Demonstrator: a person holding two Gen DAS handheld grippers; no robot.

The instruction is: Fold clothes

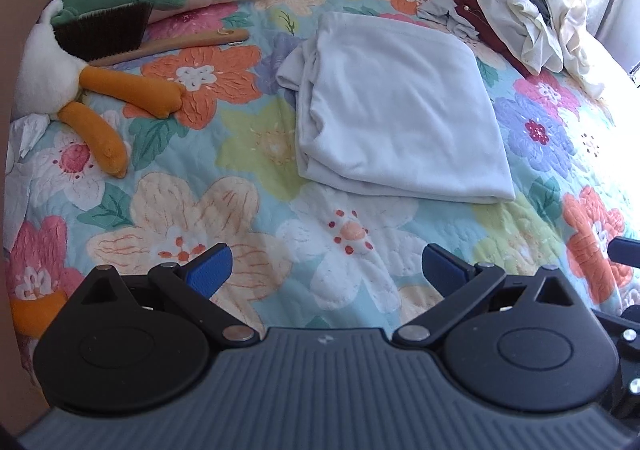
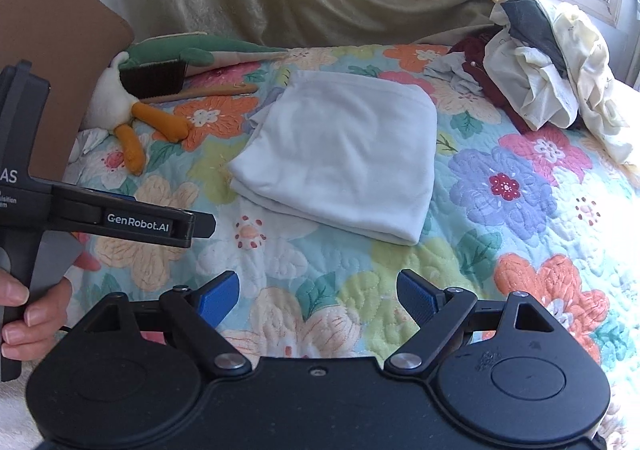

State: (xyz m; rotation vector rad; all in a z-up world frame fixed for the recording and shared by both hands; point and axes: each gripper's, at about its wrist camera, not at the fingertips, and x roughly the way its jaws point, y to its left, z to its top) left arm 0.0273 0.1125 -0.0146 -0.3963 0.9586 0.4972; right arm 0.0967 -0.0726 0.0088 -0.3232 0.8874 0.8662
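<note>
On floral quilt (image 1: 248,153), folded garment (image 1: 396,109), both grippers (image 1: 326,270) (image 2: 318,296) spread empty, hand (image 2: 28,310) only in right view.

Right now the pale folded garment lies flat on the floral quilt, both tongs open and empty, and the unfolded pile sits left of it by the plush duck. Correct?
Not quite. In both wrist views the unfolded pile sits right of the folded garment, near the window; the plush duck is on the left. The rest holds: left tongs and right tongs are open and empty over the floral quilt.
</note>
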